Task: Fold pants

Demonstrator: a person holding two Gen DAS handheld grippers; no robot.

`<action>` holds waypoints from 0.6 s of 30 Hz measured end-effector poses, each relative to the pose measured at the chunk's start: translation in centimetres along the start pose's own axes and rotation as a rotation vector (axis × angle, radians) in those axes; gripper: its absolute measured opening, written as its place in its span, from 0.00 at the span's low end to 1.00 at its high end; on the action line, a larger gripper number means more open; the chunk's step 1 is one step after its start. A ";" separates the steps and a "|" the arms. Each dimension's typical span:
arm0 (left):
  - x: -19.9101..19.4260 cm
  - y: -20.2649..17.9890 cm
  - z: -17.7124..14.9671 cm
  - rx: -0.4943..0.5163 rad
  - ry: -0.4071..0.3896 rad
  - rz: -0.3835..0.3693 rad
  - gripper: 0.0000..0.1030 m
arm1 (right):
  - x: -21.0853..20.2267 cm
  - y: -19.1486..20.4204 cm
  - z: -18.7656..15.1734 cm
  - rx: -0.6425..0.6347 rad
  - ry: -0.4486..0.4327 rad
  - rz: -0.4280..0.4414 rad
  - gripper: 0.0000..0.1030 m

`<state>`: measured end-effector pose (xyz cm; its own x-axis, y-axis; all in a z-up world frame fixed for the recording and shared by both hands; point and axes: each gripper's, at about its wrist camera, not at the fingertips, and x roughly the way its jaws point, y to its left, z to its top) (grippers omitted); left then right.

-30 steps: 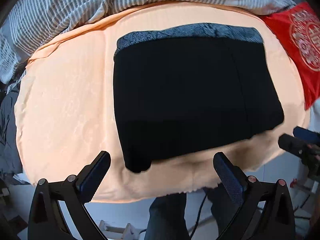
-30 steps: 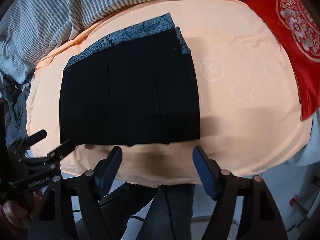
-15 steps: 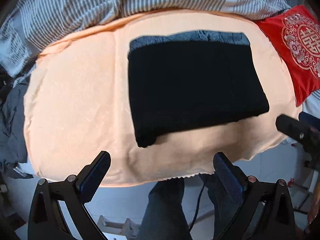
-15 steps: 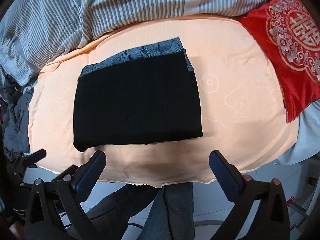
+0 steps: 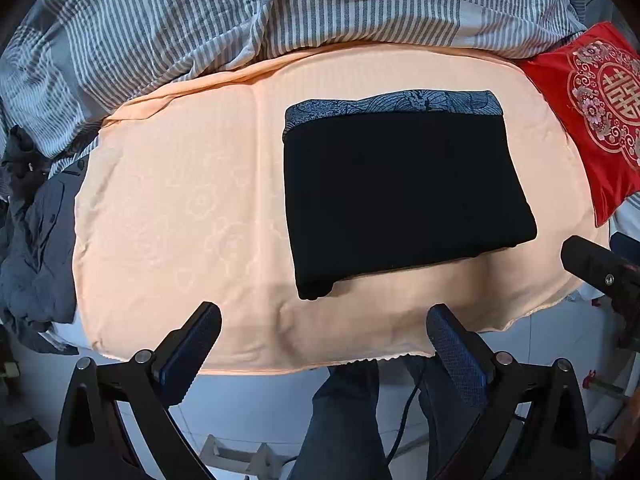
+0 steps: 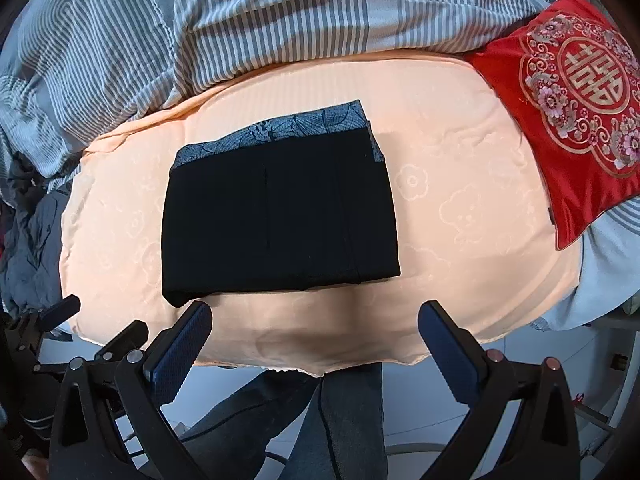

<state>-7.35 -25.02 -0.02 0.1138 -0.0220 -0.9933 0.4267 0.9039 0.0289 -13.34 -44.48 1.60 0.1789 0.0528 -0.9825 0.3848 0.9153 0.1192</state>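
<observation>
The black pants [image 5: 400,192] lie folded into a flat rectangle on the peach blanket [image 5: 180,208], with a blue-grey patterned band along the far edge. They also show in the right wrist view [image 6: 280,216]. My left gripper [image 5: 324,332] is open and empty, held back over the blanket's near edge. My right gripper [image 6: 316,332] is open and empty, also back from the pants. The right gripper's tip shows at the right of the left wrist view [image 5: 596,268].
A striped grey-and-white duvet [image 5: 280,8] lies behind the blanket. A red embroidered cushion [image 6: 576,92] sits at the right. Dark clothes [image 5: 32,240] are heaped at the left. The person's legs [image 6: 320,420] and white floor show below the bed's edge.
Both grippers have pulled back and up from the pants, which look smaller now. The right gripper's jaws have opened wider. The pants have not moved.
</observation>
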 end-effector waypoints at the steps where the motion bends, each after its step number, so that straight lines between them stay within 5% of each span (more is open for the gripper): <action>1: 0.0 0.0 0.0 -0.002 0.002 -0.006 1.00 | -0.1 0.0 0.0 0.000 0.000 -0.003 1.00; 18: -0.9 -0.2 0.0 -0.016 -0.004 -0.019 1.00 | -0.9 0.5 -0.1 -0.007 -0.004 -0.003 1.00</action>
<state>-7.50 -25.19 0.86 0.1094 -0.0410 -0.9932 0.4141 0.9102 0.0080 -13.34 -44.01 2.53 0.1815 0.0482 -0.9822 0.3789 0.9183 0.1150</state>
